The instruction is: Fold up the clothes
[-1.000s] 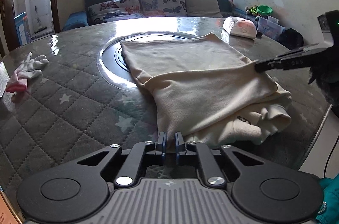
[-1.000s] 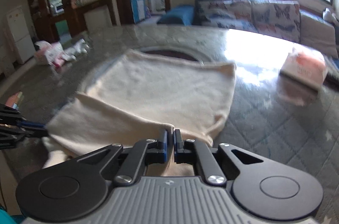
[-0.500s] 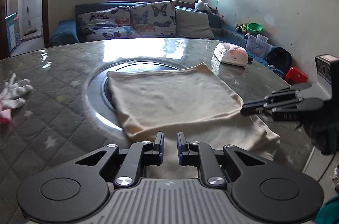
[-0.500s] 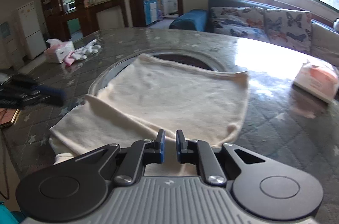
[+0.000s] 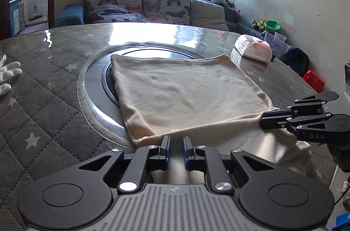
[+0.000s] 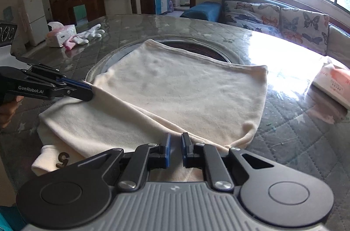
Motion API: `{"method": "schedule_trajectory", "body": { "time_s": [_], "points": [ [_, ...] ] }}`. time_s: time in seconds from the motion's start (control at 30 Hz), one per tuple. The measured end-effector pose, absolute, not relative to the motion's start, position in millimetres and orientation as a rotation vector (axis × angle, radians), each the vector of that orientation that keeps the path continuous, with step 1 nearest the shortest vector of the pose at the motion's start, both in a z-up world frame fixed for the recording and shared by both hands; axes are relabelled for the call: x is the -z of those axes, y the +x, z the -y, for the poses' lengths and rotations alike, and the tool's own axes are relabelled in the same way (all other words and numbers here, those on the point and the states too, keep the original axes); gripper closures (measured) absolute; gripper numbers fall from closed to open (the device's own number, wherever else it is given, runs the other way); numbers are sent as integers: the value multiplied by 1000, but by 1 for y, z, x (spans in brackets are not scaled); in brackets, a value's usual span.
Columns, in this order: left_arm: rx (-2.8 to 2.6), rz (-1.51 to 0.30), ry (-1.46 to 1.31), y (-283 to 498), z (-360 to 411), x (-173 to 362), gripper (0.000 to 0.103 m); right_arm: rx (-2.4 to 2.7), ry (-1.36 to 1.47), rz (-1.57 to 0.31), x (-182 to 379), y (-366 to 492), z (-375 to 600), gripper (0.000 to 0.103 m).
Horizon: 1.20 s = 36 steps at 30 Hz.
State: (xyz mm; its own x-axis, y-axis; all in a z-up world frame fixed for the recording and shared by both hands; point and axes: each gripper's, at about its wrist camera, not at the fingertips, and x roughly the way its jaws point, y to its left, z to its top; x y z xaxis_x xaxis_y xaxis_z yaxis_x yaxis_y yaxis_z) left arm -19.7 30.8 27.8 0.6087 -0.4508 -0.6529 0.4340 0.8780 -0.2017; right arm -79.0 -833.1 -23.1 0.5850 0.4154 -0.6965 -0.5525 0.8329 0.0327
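A cream garment [image 5: 186, 95] lies folded flat on the round table, its near part doubled over a sleeve with a dark print [image 6: 62, 160]. It also shows in the right wrist view [image 6: 181, 91]. My left gripper [image 5: 175, 149] is open, its jaws a little apart at the fold's near left corner. It shows from the side in the right wrist view [image 6: 87, 92], touching the fold edge. My right gripper [image 6: 175, 149] is open at the fold's near right corner. It shows in the left wrist view [image 5: 265, 120] at the cloth's right edge.
The table [image 5: 54, 99] has a quilted grey cover under glass and a round inset [image 5: 96, 86]. A tissue pack [image 5: 253, 48] lies at the right, also in the right wrist view [image 6: 332, 82]. White gloves [image 6: 87, 34] and another tissue pack [image 6: 59, 33] lie far left. A sofa [image 5: 153, 10] stands behind.
Both grippers were shut on the cloth's edge, carried it over, and have opened. The folded layer now lies flat on the garment, and both grippers sit lower at the fold's near corners.
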Motion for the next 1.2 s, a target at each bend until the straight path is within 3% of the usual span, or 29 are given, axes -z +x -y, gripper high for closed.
{"method": "schedule_trajectory", "body": {
  "time_s": [0.27,0.57,0.87,0.9,0.97,1.1,1.2],
  "points": [
    [551,-715,51,-44,-21,-45,89,-636,-236,-750,8,-104,831,85],
    [579,-746,75,-65,-17,-31,88,-657,-293,-782,15,-134,839,84],
    [609,-729,143,-87,-18,-43,82,-639,-271,-776,16,-133,843,83],
    [623,-728,158,-92,-18,-44,76,-644,-269,-771,12,-135,844,83],
    [649,-713,216,-106,-17,-46,66,-651,-268,-765,6,-138,846,79],
    [705,-674,353,-132,-8,-45,65,-668,-300,-761,-2,-148,851,76],
    [729,-654,437,-141,3,-35,65,-689,-348,-759,-3,-157,851,65]
  ]
}}
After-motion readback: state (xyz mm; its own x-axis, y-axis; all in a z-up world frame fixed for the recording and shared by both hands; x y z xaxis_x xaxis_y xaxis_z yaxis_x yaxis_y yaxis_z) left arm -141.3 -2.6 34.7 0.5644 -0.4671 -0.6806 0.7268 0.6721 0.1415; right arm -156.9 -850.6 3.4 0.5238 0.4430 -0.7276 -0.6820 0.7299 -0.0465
